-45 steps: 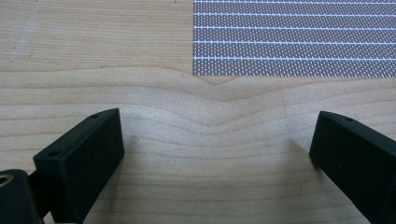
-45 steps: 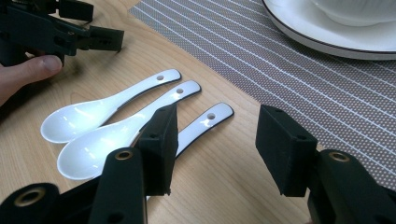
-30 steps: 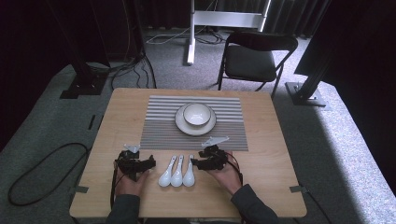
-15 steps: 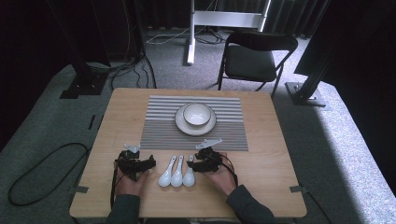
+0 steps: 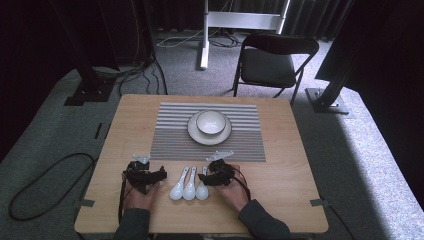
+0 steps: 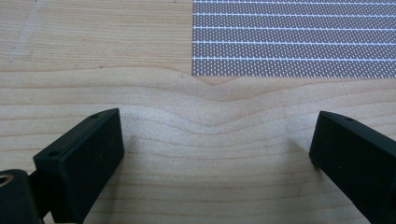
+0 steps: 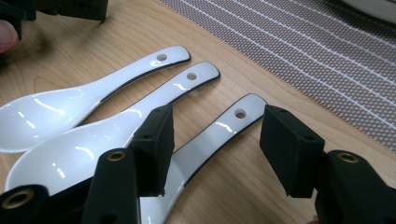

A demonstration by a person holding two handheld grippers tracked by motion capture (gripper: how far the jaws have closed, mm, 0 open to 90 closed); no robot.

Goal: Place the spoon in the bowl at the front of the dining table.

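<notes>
Three white ceramic spoons [image 5: 189, 186] lie side by side near the table's front edge. My right gripper [image 5: 209, 176] is low over the rightmost spoon [image 5: 202, 189]. In the right gripper view its jaws [image 7: 217, 126] straddle that spoon's handle [image 7: 236, 120] without pressing it. They have just been opening and stand open. The other two spoons [image 7: 154, 95] lie to the left. My left gripper [image 5: 150, 176] rests left of the spoons. It is open over bare wood [image 6: 215, 135], with the placemat's corner [image 6: 294, 42] ahead.
A striped placemat [image 5: 240, 145] covers the table's middle and bears a white plate [image 5: 199, 136] with a white bowl [image 5: 210, 121] in it. A black folding chair [image 5: 272, 65] stands beyond the far edge. Cables lie on the floor at left.
My right gripper has shifted left and sunk toward the rightmost spoon, so its jaws now straddle the handle. The left gripper and the spoons have stayed put.
</notes>
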